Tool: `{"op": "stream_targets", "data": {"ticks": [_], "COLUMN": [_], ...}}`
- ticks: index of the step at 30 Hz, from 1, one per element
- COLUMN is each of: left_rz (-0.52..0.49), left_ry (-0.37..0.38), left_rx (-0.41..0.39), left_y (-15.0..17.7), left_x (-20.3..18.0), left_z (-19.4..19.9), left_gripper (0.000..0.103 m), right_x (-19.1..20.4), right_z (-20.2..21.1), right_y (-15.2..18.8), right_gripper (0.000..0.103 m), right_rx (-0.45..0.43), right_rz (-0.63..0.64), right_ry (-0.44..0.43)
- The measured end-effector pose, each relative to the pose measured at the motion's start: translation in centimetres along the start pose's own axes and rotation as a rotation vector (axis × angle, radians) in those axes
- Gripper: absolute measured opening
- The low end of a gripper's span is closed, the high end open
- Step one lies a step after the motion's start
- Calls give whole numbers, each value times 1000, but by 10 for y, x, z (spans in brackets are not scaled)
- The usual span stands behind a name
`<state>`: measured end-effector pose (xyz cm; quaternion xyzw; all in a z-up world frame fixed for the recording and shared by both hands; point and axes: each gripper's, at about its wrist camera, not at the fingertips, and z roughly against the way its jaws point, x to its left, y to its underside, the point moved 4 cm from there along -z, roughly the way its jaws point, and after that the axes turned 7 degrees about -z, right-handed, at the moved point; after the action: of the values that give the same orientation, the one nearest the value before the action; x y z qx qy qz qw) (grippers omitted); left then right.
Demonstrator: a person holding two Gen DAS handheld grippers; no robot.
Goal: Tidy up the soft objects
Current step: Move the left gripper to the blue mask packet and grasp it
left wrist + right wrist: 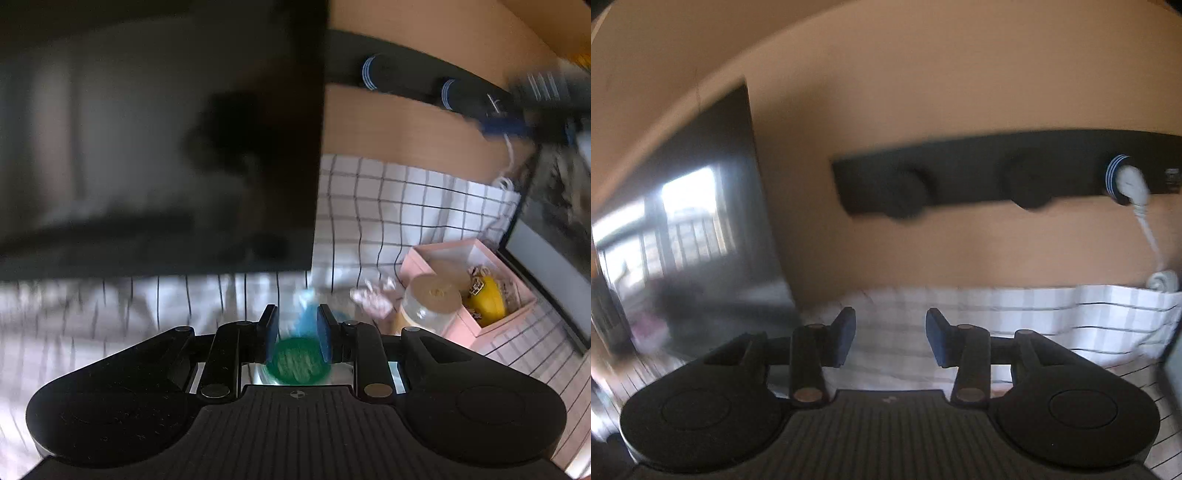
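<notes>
Left gripper [297, 326] pinching a green-and-blue soft object [298, 360] above a checked tablecloth [388, 206].
Its blue pads clamp the blurred object's sides. The right gripper [891, 338] has its jaws spread with nothing between them. Toward the cloth's right edge sit a pink box [480, 284] holding a yellow toy [485, 299], a lidded jar [430, 301] touching it and a pale crumpled item [373, 295]. A dark screen [159, 140] stands at the back left; a black socket strip [997, 173] on the tan wall [923, 92] carries a white plug [1132, 182].

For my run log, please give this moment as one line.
left gripper: shut on blue-green soft item | right gripper: open, empty | pink box: on checked cloth
</notes>
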<state>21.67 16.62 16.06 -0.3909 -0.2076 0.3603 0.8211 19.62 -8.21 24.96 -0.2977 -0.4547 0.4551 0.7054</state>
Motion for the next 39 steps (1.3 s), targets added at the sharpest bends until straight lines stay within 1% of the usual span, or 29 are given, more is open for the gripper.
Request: {"op": "stream_targets", "data": {"ticks": [2, 4, 7, 10, 12, 14, 16, 21, 26, 27, 29, 30, 31, 32, 34, 35, 36, 38, 39], "left_rz": [-48, -67, -129, -235, -270, -233, -198, -226, -358, -366, -358, -351, -341, -325, -297, -279, -264, -261, -275], "left_ry": [2, 14, 50, 68, 72, 91, 122, 70, 2, -2, 0, 8, 24, 47, 89, 113, 124, 93, 61], "left_rx": [-7, -2, 48, 128, 171, 220, 271, 363, 499, 526, 552, 560, 564, 567, 573, 574, 570, 541, 519], "left_y": [-17, -26, -34, -37, -35, -33, -32, -31, -12, -8, -4, -4, -3, -3, -2, -3, -3, -9, -13], "left_x": [3, 2, -7, -23, -37, -46, -55, -73, -94, -95, -93, -93, -92, -92, -93, -93, -93, -88, -86], "left_z": [-5, -9, -19, -40, -59, -78, -101, -156, -200, -206, -213, -215, -216, -217, -221, -223, -224, -220, -217], "left_gripper": [25, 25, 25, 26, 26, 27, 31, 30, 31, 32, 36, 41, 51, 56, 77, 81, 82, 76, 72], "right_x": [21, 34, 47, 42, 29, 10, -9, -51, -86, -93, -102, -105, -108, -110, -113, -114, -114, -113, -113], "right_z": [-1, -2, -8, -19, -23, -28, -37, -63, -85, -88, -96, -99, -101, -103, -108, -112, -114, -118, -120], "right_y": [-13, -16, -11, -12, -9, -5, -3, 4, 20, 22, 26, 27, 28, 29, 30, 31, 32, 35, 36], "right_gripper": [43, 46, 46, 46, 46, 46, 46, 46, 46, 46, 46, 46, 46, 46, 46, 46, 46, 46, 46], "right_rx": [-2, 10, 61, 113, 132, 156, 198, 248, 312, 322, 336, 340, 343, 345, 350, 355, 360, 369, 372], "right_rz": [-88, -98, 39, 157, 197, 192, 172, 173, 123, 115, 105, 100, 94, 87, 76, 71, 68, 61, 59], "right_ry": [-30, -58, -47, -22, -29, -30, -41, -64, -86, -90, -97, -101, -106, -111, -121, -126, -130, -142, -149]}}
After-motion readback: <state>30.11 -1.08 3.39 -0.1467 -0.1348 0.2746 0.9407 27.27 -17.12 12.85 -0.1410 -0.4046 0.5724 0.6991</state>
